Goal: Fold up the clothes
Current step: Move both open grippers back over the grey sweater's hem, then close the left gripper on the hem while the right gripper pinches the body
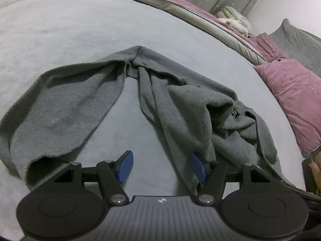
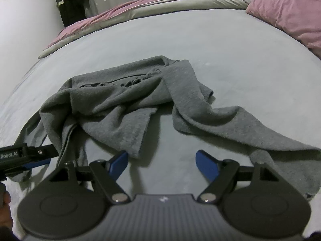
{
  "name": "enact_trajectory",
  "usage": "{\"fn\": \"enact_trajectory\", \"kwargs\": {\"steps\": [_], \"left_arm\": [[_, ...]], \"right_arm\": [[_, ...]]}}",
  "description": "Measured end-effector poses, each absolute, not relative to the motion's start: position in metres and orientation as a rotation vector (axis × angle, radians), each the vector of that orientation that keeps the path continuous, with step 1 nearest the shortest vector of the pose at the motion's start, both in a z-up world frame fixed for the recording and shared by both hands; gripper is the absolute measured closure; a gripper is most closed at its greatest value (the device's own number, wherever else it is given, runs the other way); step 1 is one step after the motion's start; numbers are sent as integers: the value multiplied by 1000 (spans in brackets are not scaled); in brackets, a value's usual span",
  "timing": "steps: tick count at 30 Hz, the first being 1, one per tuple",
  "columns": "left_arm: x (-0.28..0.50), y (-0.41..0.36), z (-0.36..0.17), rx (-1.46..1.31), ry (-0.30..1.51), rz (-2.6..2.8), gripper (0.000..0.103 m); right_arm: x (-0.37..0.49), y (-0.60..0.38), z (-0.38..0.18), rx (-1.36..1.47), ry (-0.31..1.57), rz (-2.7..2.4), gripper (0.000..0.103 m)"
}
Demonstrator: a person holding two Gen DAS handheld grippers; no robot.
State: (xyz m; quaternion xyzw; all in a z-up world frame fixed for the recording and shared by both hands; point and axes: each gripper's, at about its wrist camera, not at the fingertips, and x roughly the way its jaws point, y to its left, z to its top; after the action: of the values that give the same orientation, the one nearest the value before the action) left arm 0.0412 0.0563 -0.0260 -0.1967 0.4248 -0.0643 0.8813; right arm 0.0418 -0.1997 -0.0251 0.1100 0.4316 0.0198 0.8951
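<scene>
One fuzzy grey knit garment (image 1: 180, 108) sprawled crumpled on my smooth grey bedsheet (image 1: 60, 30). Both grippers, left (image 1: 161, 166) and right (image 2: 162, 165), spread wide, holding nothing; cloth brushes left's blue pad. Two mauve pillows (image 1: 295, 98).

I see dim, flat, cool indoor light in both wrist views, no glare. Soft shadows lie under the cloth (image 2: 120, 108) folds and below my right gripper (image 2: 162, 164). Fisheye bends the bed (image 1: 80, 30) edge hard from 10 to 2 o'clock; corners go black. Far bedding at 12 o'clock is soft and grainy.
</scene>
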Motion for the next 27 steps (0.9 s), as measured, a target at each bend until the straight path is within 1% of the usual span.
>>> {"fn": "enact_trajectory", "kwargs": {"steps": [19, 23, 27], "left_arm": [[41, 68, -27, -396, 859, -94, 42], [40, 66, -26, -384, 852, -103, 42], [37, 63, -24, -405, 841, -138, 43]], "right_arm": [[43, -216, -26, 263, 896, 13, 26], [43, -215, -28, 264, 898, 12, 27], [43, -210, -28, 283, 896, 48, 33]]}}
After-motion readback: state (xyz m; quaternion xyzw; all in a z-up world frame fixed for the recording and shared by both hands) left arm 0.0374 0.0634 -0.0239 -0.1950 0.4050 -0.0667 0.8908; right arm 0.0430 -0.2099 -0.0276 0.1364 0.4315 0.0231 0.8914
